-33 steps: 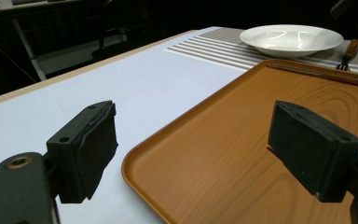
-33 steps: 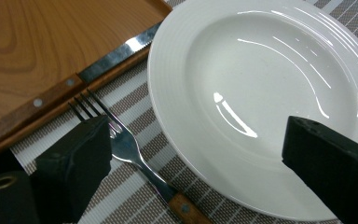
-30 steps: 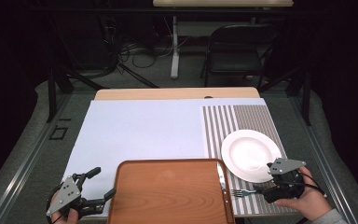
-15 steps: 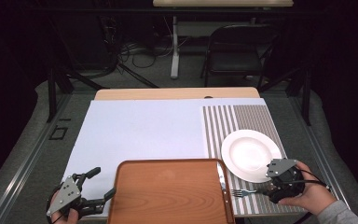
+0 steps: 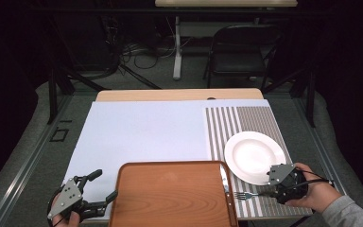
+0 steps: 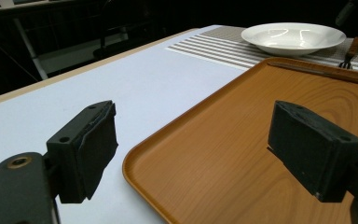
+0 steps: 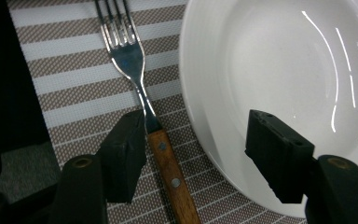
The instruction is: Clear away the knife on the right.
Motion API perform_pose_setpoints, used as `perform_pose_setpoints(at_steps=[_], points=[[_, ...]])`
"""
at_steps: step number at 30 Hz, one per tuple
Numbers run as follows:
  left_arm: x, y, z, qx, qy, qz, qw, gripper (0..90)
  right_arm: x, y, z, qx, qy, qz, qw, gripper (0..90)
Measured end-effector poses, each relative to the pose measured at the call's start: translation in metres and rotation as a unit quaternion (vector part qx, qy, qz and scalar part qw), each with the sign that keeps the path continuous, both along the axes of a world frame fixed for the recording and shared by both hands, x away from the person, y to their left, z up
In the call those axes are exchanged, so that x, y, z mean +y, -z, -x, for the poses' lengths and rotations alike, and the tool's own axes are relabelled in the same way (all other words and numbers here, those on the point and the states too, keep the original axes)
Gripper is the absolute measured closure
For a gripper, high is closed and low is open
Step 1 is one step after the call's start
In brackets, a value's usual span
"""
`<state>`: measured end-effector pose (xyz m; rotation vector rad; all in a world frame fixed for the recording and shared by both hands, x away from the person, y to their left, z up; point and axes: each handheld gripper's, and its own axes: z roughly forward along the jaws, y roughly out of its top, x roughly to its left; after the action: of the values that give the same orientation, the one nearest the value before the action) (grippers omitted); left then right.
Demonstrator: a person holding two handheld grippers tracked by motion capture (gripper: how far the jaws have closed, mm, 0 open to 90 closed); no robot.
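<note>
One wooden tray (image 5: 172,196) is seen at the near middle of the table. One white plate (image 5: 254,157) is counted at the right, on one striped placemat (image 5: 246,124). One fork (image 7: 140,93) with a wooden handle is found just left of the plate in the right gripper view. One white sheet (image 5: 142,132) is spread over the table. One black chair (image 5: 241,47) is seen at the far side.

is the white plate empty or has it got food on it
Empty. The white plate shows a bare, glossy inside; the fork lies beside it on the striped placemat.
</note>
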<state>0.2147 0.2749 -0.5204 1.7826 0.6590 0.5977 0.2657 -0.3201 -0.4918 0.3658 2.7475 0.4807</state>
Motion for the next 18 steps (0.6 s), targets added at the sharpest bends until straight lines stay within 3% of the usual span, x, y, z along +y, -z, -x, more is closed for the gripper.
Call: perform_pose_setpoints(at_steps=[6, 10, 12, 15, 18], points=[[0.000, 0.000, 0.000, 0.000, 0.001, -0.002, 1.0000, 15.2, 0.002, 0.002, 0.004, 0.022, -0.048, 0.050, 0.9974, 44.1], [0.000, 0.000, 0.000, 0.001, 0.000, -0.002, 1.0000, 15.2, 0.004, 0.005, 0.007, 0.034, -0.058, 0.068, 0.9954, 47.7], [0.000, 0.000, 0.000, 0.001, 0.000, -0.001, 1.0000, 15.2, 0.005, 0.006, 0.007, 0.034, -0.077, 0.081, 0.9932, 49.5], [-0.001, 0.000, 0.000, 0.001, 0.000, -0.002, 1.0000, 15.2, 0.006, 0.008, 0.008, 0.033, -0.074, 0.085, 0.9930, 49.9], [0.000, 0.000, -0.001, 0.002, -0.001, -0.001, 1.0000, 15.2, 0.007, 0.010, 0.007, 0.034, -0.072, 0.091, 0.9927, 56.5]])
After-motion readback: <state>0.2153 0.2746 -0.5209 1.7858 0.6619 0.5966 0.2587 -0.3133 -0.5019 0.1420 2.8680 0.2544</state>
